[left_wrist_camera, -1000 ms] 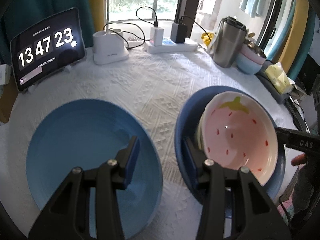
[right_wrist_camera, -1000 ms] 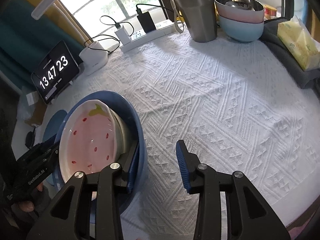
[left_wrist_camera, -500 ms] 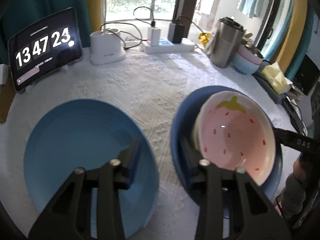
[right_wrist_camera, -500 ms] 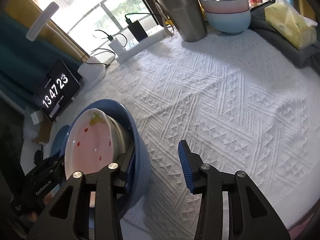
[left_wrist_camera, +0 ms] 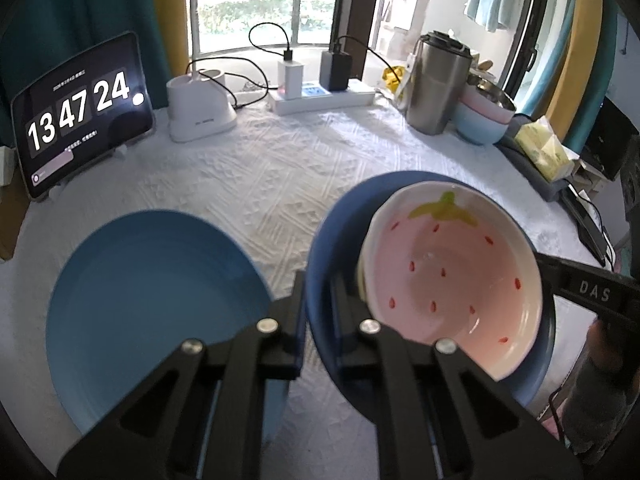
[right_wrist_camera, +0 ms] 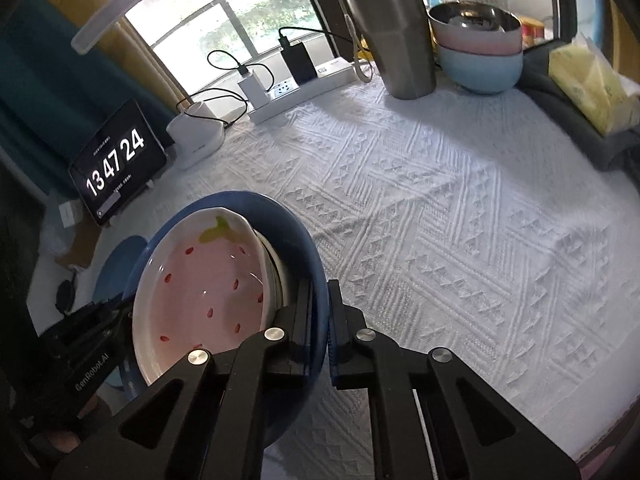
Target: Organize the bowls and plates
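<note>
Both tongs, spread a second ago, are now pinched on the dark blue plate [left_wrist_camera: 320, 280]: left tongs [left_wrist_camera: 318, 312] at its left rim, right tongs [right_wrist_camera: 320, 320] opposite; the strawberry bowl [left_wrist_camera: 452, 276] between should be kept level as it is lifted

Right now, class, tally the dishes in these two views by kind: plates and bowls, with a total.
Plates: 2 (flat light blue plate; dark blue plate gripped by both tools)
Bowls: 4 (pink strawberry-pattern bowl, pale bowl under it, stacked pink bowl, light blue bowl)
Total: 6
</note>
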A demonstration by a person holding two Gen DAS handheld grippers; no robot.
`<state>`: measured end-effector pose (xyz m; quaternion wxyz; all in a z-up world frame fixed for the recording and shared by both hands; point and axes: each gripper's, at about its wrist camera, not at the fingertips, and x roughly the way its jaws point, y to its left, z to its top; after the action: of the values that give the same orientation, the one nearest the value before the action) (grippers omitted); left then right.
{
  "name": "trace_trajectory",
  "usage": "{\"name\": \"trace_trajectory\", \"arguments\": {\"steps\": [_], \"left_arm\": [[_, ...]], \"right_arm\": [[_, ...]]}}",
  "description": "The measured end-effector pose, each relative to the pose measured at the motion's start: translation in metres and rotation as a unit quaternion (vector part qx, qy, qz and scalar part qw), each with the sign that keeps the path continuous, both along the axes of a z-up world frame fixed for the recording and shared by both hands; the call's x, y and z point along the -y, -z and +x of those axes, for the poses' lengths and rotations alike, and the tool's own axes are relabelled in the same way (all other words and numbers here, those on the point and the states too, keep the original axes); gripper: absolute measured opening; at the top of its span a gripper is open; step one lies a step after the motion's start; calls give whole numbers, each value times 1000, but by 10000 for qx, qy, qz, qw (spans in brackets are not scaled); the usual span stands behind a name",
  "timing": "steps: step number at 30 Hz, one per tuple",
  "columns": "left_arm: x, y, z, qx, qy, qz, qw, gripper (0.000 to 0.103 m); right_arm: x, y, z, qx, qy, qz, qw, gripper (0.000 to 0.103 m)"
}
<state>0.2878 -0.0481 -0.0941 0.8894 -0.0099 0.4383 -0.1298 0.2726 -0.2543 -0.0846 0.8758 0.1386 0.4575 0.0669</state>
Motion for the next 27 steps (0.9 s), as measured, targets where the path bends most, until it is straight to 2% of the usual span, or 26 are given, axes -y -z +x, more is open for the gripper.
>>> {"name": "trace_trajectory", "arguments": {"steps": [10,27], "left_arm": [[6,0,-4,-55,77,-57,9999,8],[-1,-26,-17,159,73,-135,9998,8]], "right_arm": [[3,-9,-6,41,99,-66,9999,7],[1,-35,-15,214,72,-145,9996,7]]}}
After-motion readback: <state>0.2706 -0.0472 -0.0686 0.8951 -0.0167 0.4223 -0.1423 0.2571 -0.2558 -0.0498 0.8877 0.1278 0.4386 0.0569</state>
